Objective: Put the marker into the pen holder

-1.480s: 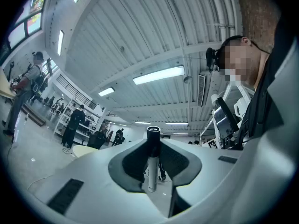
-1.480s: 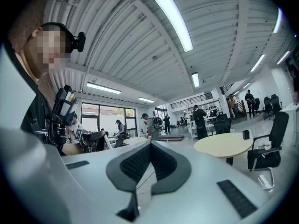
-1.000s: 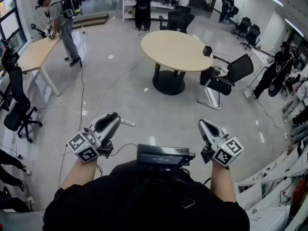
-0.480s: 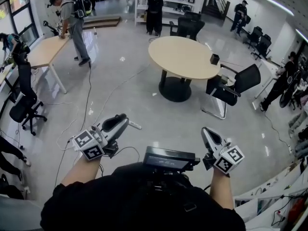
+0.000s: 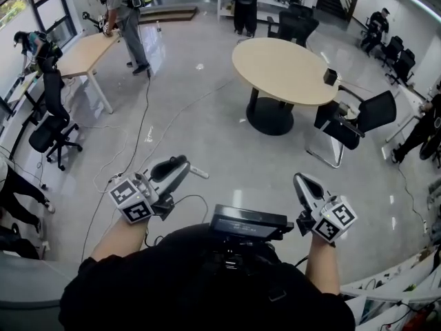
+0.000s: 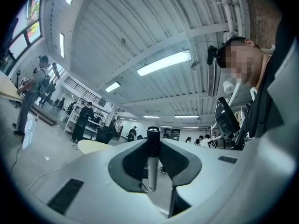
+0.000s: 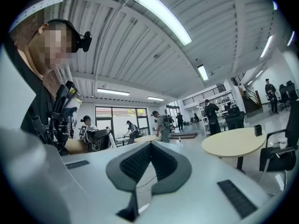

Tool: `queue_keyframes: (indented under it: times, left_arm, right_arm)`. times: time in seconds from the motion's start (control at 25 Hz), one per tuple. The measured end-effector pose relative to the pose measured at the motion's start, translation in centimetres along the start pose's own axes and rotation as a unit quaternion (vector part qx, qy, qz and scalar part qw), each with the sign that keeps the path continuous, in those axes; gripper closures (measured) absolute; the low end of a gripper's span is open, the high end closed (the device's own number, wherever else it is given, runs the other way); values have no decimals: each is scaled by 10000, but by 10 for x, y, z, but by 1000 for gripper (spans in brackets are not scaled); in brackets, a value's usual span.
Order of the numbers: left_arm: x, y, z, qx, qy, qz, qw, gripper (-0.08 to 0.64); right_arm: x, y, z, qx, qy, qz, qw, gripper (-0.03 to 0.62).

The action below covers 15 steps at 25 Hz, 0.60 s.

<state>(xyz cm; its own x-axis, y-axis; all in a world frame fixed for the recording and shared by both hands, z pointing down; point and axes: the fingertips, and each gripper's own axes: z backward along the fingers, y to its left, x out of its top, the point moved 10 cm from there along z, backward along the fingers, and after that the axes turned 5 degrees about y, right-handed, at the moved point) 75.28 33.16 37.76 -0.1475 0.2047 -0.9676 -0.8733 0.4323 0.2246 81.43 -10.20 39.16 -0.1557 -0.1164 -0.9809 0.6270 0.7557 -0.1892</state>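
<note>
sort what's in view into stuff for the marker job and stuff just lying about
For the job:
- marker, clamped in the left tongs
- small dark box on the round table, possibly the pen holder

Lying about:
- black office chair
- long desk
- right tongs, shut and empty

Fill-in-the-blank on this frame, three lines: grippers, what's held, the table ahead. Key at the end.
1. The left gripper is shut on the ____.
2. The right gripper has its jaws together and holds ____.
3. The small black container stands on the ____ table.
Missing words: marker; nothing; round.
</note>
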Motion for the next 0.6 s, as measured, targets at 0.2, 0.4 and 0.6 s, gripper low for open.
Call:
queue_keyframes:
  times: [0.2,0.4,0.6]
  left_arm:
    - [4,34,11,151,-102,23,9998,483]
    - [18,104,36,123,-294,150,9994,483]
    - [45,190,70,76,-297,57,9995,483]
  right_arm:
    - [3,-8,-42,147,129,26,9998,589]
    - [19,0,-122,187,222,184,9994,589]
    - [34,17,-220,187,194,304,9992,589]
